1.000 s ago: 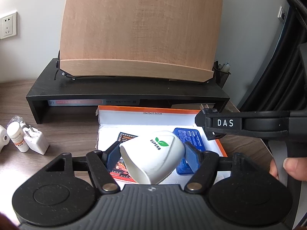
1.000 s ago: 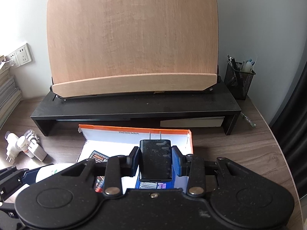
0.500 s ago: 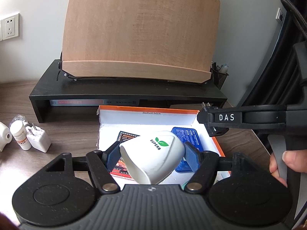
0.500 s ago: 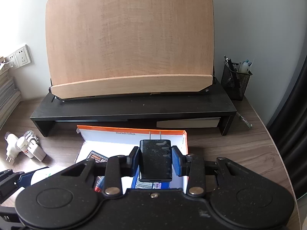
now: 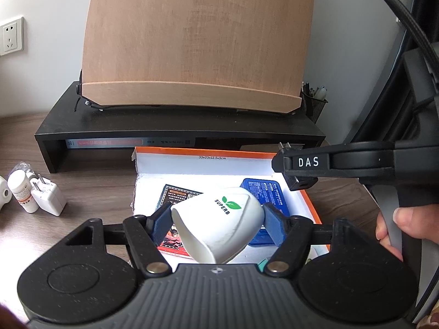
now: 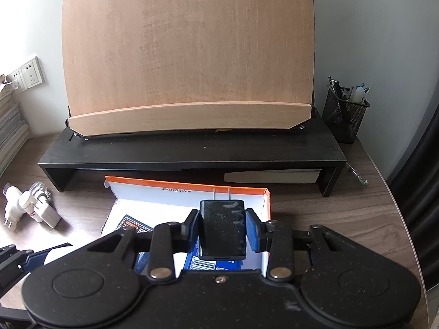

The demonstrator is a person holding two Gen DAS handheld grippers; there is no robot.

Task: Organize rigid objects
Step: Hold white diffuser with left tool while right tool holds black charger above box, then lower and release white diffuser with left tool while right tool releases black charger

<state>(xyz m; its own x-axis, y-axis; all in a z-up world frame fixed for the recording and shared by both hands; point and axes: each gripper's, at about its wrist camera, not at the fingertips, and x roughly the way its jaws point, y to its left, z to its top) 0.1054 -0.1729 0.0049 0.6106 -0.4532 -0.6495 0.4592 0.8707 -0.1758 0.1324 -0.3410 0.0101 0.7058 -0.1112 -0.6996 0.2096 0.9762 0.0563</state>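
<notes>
My left gripper (image 5: pixel 216 219) is shut on a white SUPERB container (image 5: pixel 219 227), tilted, held over the open white and orange box (image 5: pixel 203 164). My right gripper (image 6: pixel 222 230) is shut on a black plug adapter (image 6: pixel 222 229) with its two prongs pointing forward, over the same box (image 6: pixel 189 190). The right gripper also shows in the left wrist view (image 5: pixel 296 164), above the box's right side. Inside the box lie a blue tin (image 5: pixel 263 189) and a dark patterned card pack (image 5: pixel 175 194).
A black monitor riser (image 6: pixel 192 156) with a wooden board (image 6: pixel 189 54) stands behind the box. A white charger (image 5: pixel 48 200), a small white bottle (image 5: pixel 22 192) and another white plug (image 6: pixel 12 205) lie on the desk at left. A mesh pen cup (image 6: pixel 344 112) stands at back right.
Both grippers have drifted slightly, the views shifting a little to the right and back. Both keep hold of their objects over the box.
</notes>
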